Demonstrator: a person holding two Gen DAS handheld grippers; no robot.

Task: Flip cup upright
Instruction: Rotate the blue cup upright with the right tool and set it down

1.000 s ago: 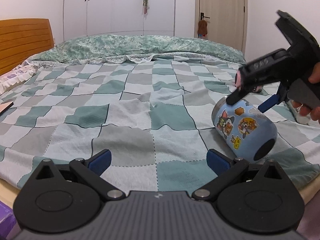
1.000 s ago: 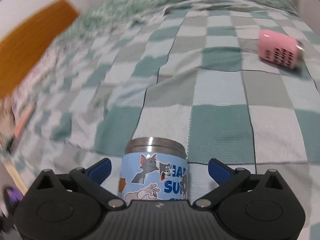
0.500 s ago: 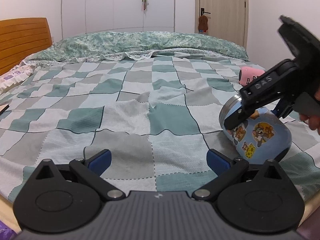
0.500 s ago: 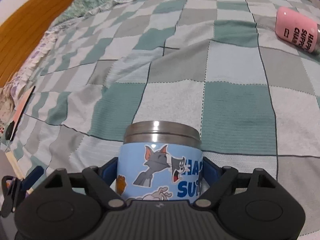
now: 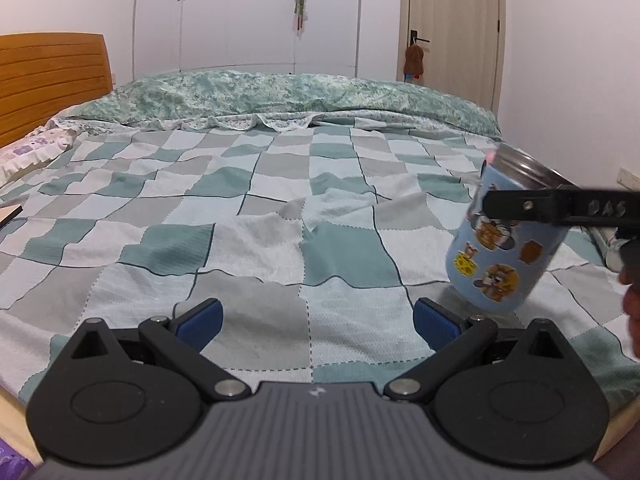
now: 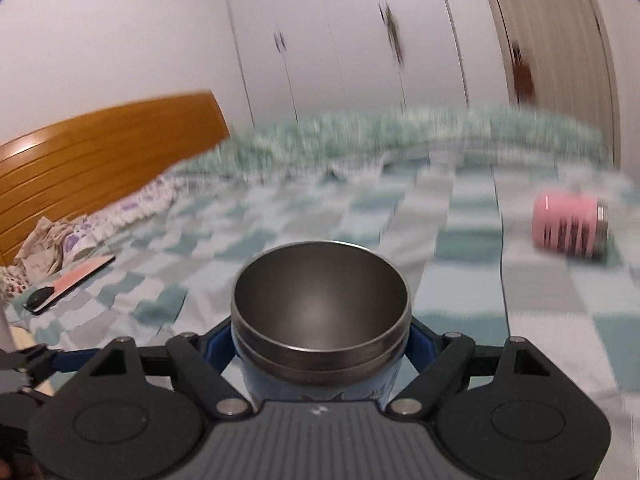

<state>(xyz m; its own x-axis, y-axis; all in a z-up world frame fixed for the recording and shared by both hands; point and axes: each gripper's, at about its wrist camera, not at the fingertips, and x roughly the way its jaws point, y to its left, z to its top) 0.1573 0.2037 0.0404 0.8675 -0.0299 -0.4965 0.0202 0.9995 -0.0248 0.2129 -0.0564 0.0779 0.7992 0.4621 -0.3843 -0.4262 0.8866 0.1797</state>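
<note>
A light blue cartoon cup (image 5: 500, 248) with a steel rim is held nearly upright, tilted a little, its base close to the checked bedspread (image 5: 280, 216) at the right. My right gripper (image 6: 320, 344) is shut on the blue cup (image 6: 320, 320); its open steel mouth faces the right wrist camera. From the left wrist view the right gripper's finger (image 5: 560, 208) crosses the cup's upper part. My left gripper (image 5: 316, 316) is open and empty, low over the bed's near edge, left of the cup.
A pink cup (image 6: 570, 232) lies on its side on the bed at the right. A phone-like flat object (image 6: 68, 280) lies at the left by the pillow. A wooden headboard (image 5: 52, 76), wardrobe and door stand behind the bed.
My right gripper closed on the lying blue cup and has swung it from lying on its side to nearly upright, mouth up. The left gripper stayed open and nearly still.
</note>
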